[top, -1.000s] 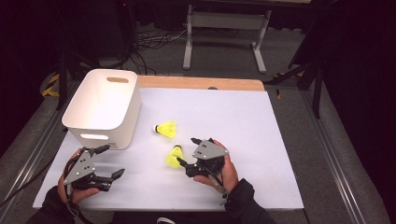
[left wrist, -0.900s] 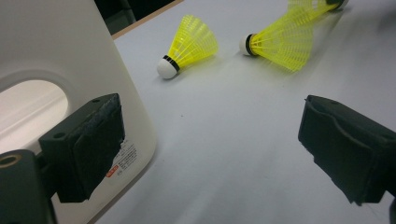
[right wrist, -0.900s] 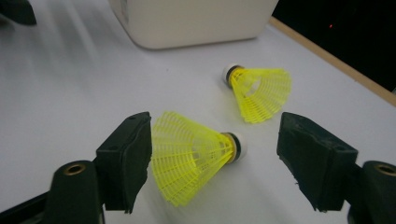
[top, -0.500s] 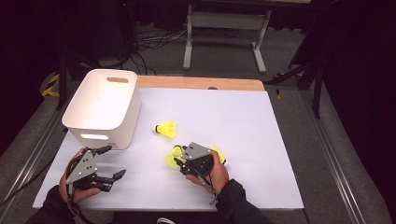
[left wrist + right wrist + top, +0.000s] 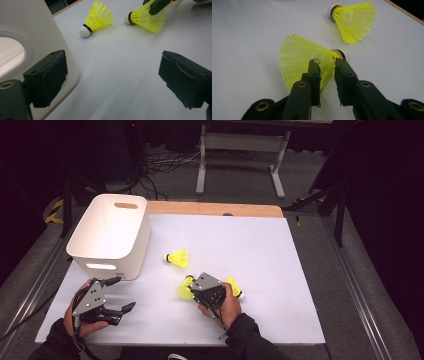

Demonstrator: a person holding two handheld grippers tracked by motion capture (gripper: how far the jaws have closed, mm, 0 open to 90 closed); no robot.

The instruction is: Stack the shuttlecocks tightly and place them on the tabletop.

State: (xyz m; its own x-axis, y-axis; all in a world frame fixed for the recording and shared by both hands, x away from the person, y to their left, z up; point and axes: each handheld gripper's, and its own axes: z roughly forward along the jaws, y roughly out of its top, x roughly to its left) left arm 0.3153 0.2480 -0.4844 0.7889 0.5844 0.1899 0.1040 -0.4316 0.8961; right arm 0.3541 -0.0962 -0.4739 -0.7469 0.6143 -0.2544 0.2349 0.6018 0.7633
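Yellow plastic mesh shuttlecock (image 5: 184, 290) lay low in the centre of the high view on the white surface (image 5: 280, 270), the right claw (image 5: 192, 292) over it; the left claw (image 5: 131, 306) sat lower left, near the white plastic bin (image 5: 132, 252). Left gripper view: its jaws stood wide, empty. Right gripper view: jaws, just closing, pinched the shuttlecock's skirt.

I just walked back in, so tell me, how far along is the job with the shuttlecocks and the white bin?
Nothing looks done yet: the white bin shows no shuttlecock inside. In hand: the right gripper has just been closing its jaws on the skirt of the nearest shuttlecock. Left: two more shuttlecocks lie on the table, one by the bin, one beside the right hand. The left gripper is open, holding nothing.
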